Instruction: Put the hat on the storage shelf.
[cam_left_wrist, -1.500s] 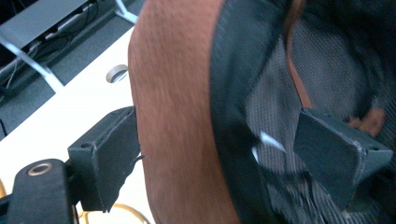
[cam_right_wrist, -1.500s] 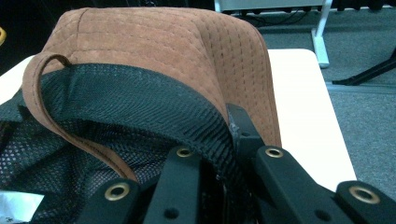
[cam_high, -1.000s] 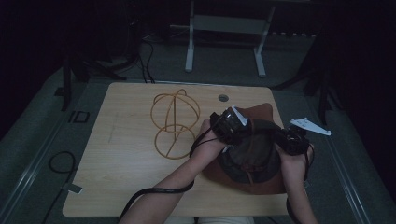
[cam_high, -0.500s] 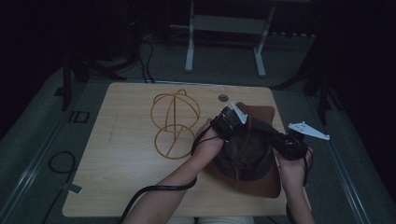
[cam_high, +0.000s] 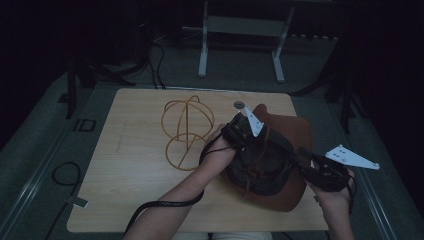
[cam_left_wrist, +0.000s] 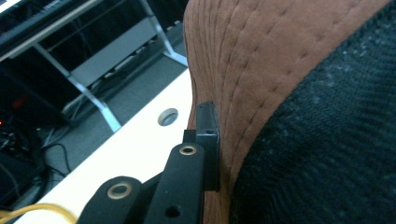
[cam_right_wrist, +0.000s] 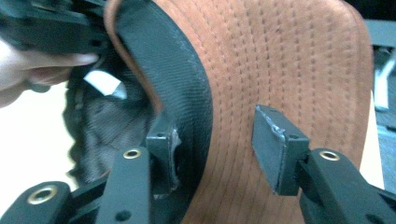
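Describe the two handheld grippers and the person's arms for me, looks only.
Both the left gripper and the right gripper are black with two flat-padded jaws, brass-coloured rivets at the joints and a pale three-cornered plate on top. A black cable trails along the left forearm. Forearms are bare, no sleeves visible.

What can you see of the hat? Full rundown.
The hat is a brown, suede-like brimmed hat with rows of stitching on the brim, a dark mesh lining and a thin cord across its opening. It lies upside down at the right of the table, opening upward. The left gripper is shut on the brim's far edge. The right gripper straddles the near brim, its jaws having just been opening, pads apart from the fabric on one side.
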